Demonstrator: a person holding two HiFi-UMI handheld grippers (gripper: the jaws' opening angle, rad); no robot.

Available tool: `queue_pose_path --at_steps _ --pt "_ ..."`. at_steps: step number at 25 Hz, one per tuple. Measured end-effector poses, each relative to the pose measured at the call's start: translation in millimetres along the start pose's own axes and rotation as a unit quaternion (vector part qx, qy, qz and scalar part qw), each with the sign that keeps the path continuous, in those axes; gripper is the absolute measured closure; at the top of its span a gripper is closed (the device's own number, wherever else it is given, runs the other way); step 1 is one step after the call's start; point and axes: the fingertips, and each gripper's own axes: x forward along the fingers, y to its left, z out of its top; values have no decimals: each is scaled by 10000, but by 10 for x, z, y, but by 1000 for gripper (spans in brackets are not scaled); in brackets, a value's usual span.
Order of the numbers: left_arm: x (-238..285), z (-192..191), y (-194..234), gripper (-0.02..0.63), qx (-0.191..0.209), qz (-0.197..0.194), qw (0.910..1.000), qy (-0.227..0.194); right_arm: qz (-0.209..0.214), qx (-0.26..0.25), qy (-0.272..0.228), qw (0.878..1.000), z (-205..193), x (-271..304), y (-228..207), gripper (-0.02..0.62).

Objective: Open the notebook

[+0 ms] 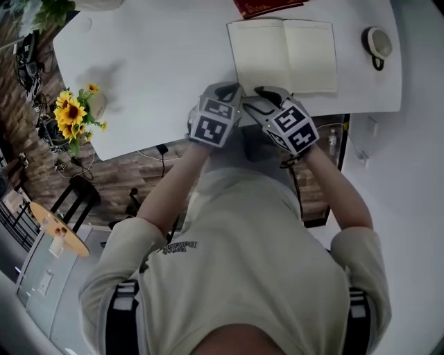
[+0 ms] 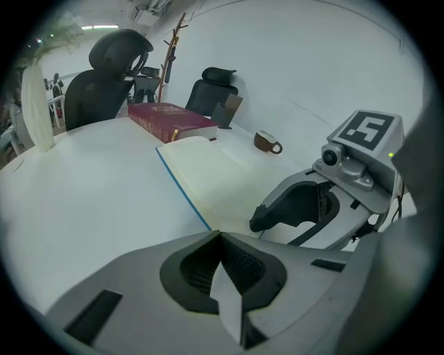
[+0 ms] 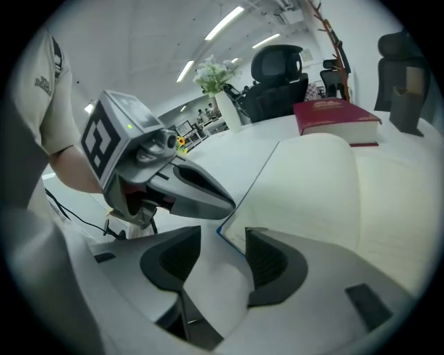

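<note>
The notebook (image 1: 284,55) lies open flat on the white table (image 1: 152,62), cream pages up, its blue cover edge showing (image 2: 184,191). Both grippers hang side by side over the table's near edge, just short of the notebook's near left corner. My left gripper (image 1: 231,90) has its jaws together with nothing in them (image 2: 222,239). My right gripper (image 1: 267,93) is open; the notebook's corner (image 3: 232,232) shows in the gap between its pads (image 3: 223,256), which do not touch it. In the right gripper view the left gripper (image 3: 201,194) sits close at the left.
A thick red book (image 1: 263,7) lies behind the notebook. A brown cup (image 1: 379,43) stands at the right end of the table. Sunflowers (image 1: 73,111) stand beside the table's left corner. Office chairs (image 2: 114,69) stand beyond the far side.
</note>
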Motion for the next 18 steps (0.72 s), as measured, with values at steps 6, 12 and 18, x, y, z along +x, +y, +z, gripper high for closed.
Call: queue_pose_path --at_steps 6,12,18 --pt "-99 -54 11 603 -19 -29 9999 -115 -68 361 -101 9993 20 12 -41 390" --pt "-271 258 -112 603 120 -175 9981 -586 -365 1031 -1020 9888 306 -337 -259 498" --pt "-537 642 -370 603 564 -273 9935 -949 -930 977 -1547 9787 501 -855 -386 572"
